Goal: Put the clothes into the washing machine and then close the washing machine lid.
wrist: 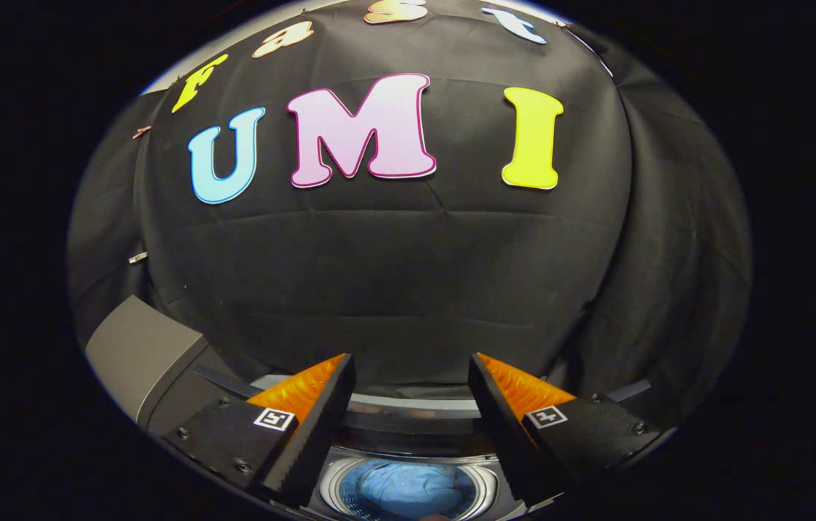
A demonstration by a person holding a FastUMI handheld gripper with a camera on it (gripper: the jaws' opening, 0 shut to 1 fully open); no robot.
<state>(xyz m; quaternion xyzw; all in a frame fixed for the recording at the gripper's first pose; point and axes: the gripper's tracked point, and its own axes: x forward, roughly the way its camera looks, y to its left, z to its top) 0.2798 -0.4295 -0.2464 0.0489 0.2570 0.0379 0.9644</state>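
Note:
My gripper (411,365) is open, its two fingers spread wide with nothing between them. Below and between the fingers I look down into the washing machine's round drum (335,474), where a light blue garment (408,486) lies. The machine's top rim (408,402) runs across just ahead of the fingers. At the left, beside my left finger (299,394), the grey lid (140,354) stands raised, so the machine is open.
The black cloth wall of the booth (408,275) hangs close behind the machine and curves round on both sides.

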